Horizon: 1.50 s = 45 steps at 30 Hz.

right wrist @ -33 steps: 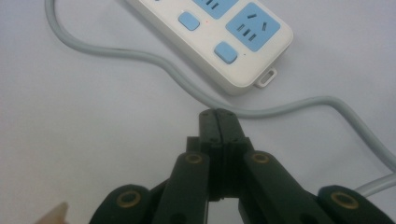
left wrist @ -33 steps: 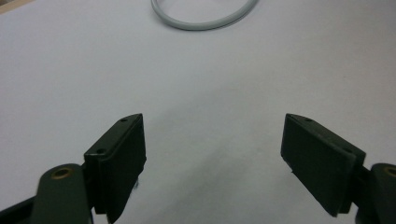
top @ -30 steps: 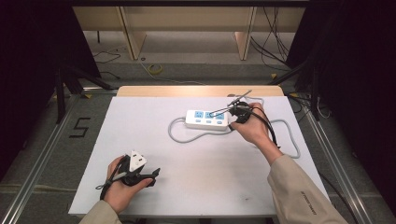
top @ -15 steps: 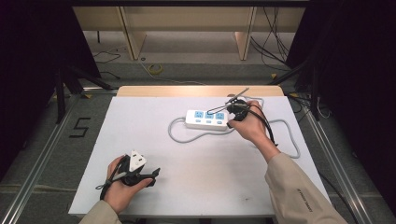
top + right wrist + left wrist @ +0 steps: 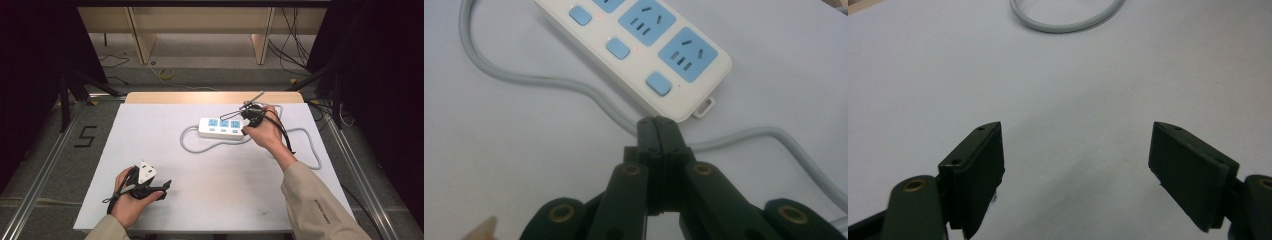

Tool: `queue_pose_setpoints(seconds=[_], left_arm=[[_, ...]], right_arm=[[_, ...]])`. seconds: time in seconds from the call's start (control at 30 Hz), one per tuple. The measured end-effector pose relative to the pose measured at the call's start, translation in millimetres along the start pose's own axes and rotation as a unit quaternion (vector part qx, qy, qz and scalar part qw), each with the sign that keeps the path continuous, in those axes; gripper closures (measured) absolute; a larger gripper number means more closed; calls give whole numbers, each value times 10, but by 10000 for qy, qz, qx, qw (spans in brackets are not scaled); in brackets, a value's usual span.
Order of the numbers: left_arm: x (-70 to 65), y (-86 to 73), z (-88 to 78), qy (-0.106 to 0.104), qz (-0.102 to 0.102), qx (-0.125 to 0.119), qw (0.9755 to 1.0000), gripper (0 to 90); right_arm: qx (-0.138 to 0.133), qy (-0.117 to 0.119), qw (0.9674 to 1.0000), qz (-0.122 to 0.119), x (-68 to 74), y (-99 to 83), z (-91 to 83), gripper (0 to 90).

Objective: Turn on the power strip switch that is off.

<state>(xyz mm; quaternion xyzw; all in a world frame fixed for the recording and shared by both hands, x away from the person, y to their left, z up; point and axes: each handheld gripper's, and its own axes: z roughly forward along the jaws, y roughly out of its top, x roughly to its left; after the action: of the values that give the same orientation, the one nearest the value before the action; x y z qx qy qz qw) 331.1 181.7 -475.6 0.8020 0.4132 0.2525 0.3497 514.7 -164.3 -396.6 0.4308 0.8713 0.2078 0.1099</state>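
Landmark: the white power strip [image 5: 222, 127] lies flat on the white table [image 5: 210, 200], in the far right part of it, long side running left to right.
Right gripper: the right gripper [image 5: 248, 116] hangs at the strip's right end, its tips just off the end with the small hanging tab; in the right gripper view [image 5: 657, 131] the two black jaws are pressed together with nothing between them, and whether the tips touch the strip cannot be told.
Left gripper: the left gripper [image 5: 159, 186] rests low on the table, well apart from the strip, toward the near left corner; in the left gripper view [image 5: 1075, 170] its jaws stand spread wide over bare tabletop, gripping nothing.
Cable: the grey cable [image 5: 196, 148] loops out from the strip's left end, curls along its near side, passes close beside the right gripper's tips and swings out toward the table's right edge.
Edges: the strip sits nearer the far edge than the near one; a wooden strip [image 5: 190, 97] borders the table just beyond it.
Open room: the widest bare stretch lies left of the strip and on its near side, between it and the left gripper.
Sockets: three blue sockets on the strip in the high view.
Buttons: three blue buttons in the right gripper view [image 5: 658, 83], one by each socket.
Grippers: two, one per hand.
Strips: one.
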Motion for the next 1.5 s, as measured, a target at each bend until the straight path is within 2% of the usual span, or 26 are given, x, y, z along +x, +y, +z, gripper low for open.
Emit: queue_pose_setpoints(seconds=[0.57, 1.5], left_arm=[[-10, 1, 8, -24, -8, -14, 10000, 222], [-6, 3, 1, -37, -7, -32, 10000, 222]], right_arm=[[79, -25, 10000, 5, -1, 63, 104, 900], [85, -105, 9999, 22, -23, 200, 141, 900]])
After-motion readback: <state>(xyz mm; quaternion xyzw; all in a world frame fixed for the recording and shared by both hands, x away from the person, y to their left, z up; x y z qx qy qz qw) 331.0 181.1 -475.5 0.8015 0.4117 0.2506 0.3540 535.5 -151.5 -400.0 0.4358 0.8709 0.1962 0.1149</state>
